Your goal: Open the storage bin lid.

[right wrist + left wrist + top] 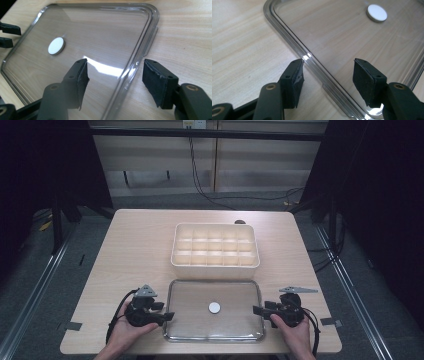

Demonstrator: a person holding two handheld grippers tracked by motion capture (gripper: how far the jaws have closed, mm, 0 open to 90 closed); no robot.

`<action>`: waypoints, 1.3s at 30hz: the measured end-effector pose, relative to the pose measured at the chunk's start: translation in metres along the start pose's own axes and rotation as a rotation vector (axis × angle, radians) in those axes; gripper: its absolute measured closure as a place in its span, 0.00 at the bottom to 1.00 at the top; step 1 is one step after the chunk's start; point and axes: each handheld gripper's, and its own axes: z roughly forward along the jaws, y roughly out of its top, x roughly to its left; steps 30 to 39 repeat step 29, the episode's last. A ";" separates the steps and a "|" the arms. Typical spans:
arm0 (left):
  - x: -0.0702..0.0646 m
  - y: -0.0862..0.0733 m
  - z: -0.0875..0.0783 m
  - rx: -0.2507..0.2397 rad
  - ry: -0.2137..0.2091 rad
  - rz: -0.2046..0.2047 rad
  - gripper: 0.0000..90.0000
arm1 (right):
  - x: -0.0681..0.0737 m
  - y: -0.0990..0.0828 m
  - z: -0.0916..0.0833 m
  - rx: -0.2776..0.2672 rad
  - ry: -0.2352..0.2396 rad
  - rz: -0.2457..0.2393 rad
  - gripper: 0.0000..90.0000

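High view: pale wooden table [135, 240] on grey floor [60, 270], both grippers' jaws apart astride clear lid [200, 292].

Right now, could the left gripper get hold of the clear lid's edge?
Probably yes. The left gripper is open with its jaws on either side of the clear lid rim, one over the table, one over the lid. Nothing lies between them.

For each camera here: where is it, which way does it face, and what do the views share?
High view: above the person's side, looking forward and down at the table; both hands show.
Left gripper view: rides the left gripper, over the clear lid edge.
Right gripper view: rides the right gripper, over the opposite edge.
Shared: lid and its white disc.
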 end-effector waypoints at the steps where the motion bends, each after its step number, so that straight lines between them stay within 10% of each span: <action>1: 0.000 0.000 0.000 0.000 0.000 0.000 0.45 | 0.000 0.000 -0.001 -0.003 0.001 -0.004 0.41; 17: 0.013 -0.004 -0.034 -0.117 0.039 -0.018 0.33 | 0.010 0.006 -0.033 -0.136 -0.020 -0.155 0.35; 25: 0.022 -0.009 -0.059 -0.274 0.084 -0.049 0.29 | -0.003 0.007 -0.065 -0.284 -0.066 -0.141 0.28; 39: 0.031 -0.012 -0.062 -0.287 0.108 -0.069 0.27 | -0.016 0.004 -0.070 -0.302 -0.100 -0.114 0.28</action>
